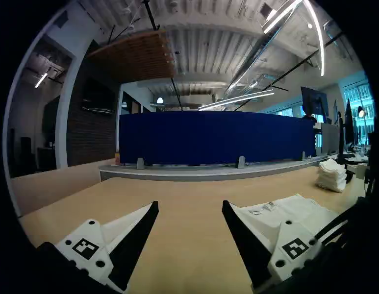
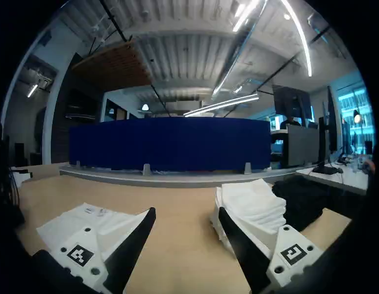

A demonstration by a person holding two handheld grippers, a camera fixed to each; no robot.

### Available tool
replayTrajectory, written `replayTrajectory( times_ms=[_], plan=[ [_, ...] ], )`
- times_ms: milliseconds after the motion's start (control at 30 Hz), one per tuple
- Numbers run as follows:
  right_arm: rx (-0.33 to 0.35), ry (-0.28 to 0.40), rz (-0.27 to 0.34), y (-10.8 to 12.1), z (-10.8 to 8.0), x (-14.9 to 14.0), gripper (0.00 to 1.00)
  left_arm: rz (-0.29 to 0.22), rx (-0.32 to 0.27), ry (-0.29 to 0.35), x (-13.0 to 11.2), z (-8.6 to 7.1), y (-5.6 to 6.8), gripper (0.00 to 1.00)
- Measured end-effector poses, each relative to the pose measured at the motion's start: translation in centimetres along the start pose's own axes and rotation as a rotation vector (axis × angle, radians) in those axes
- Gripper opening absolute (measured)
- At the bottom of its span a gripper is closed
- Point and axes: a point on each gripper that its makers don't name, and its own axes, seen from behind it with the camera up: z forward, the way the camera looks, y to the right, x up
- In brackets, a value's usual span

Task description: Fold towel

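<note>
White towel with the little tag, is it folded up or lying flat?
Lying flat: the thin white cloth towel hugs the light wooden table, unlike the tall stack of folded white towels nearby.

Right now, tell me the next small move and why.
Probably bring the left claw and right claw down to the flat towel and grip its near corners: both stand open and empty, the towel lies flat between them, and the folded stack sits apart.

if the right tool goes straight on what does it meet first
The right tool points over bare table at the blue divider, probably first. The towel stack sits just right of that line and might brush a finger; depth unclear.
</note>
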Motion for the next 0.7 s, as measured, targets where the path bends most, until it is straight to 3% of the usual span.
replayTrajectory(
  times_ms=[700],
  plan=[
    [0.0, 0.0, -0.001, -0.03, -0.11, -0.03, 0.99, 0.0, 0.0, 0.0, -0.03, -0.15, 0.13, 0.97]
  ],
)
